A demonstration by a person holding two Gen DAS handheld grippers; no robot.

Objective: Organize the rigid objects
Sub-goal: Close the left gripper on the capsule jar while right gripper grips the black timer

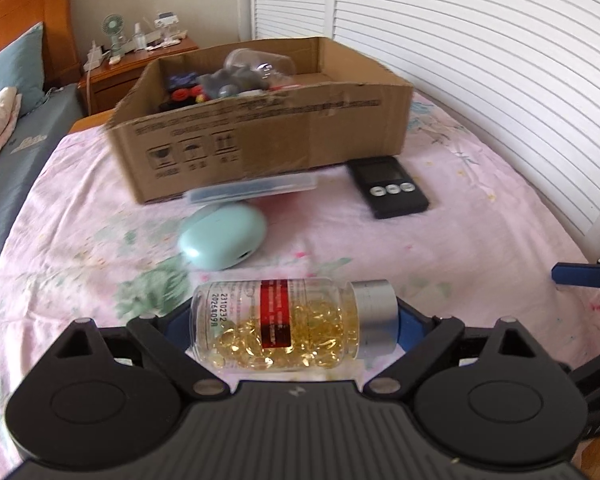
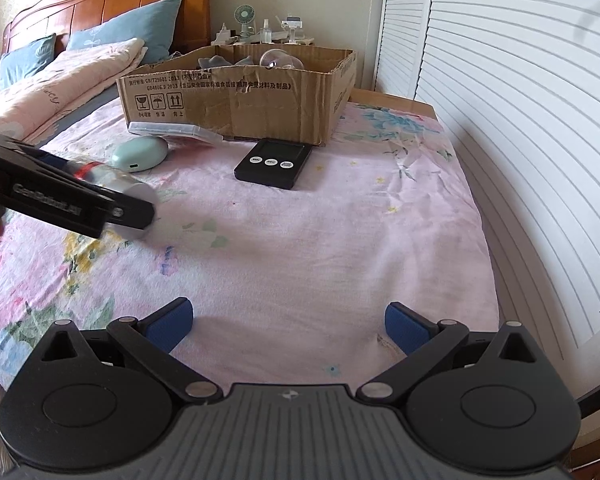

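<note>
The left gripper straddles a clear capsule bottle lying on its side, silver cap to the right. Its blue pads are almost wholly hidden behind the bottle's base and cap, so it is hard to say whether they press on it or stand just off; the jaws are spread wide around the bottle's length. In the right wrist view the same bottle is mostly covered by the left gripper's black body, with only the cap and a red strip of label showing. The cardboard box is blurred in the left view; its contents (a clear dome, grey shapes, something red and black) are hard to make out.

Everything sits on a pink floral bedsheet over a bed with a wooden headboard, blue pillows, and white louvred doors to the right.

A mint-green oval case, a flat clear case and a black timer lie in front of the box, the flat case touching its front wall. The right gripper hovers with jaws apart and nothing between them, over bare sheet. The bed's right edge runs close to the doors.
</note>
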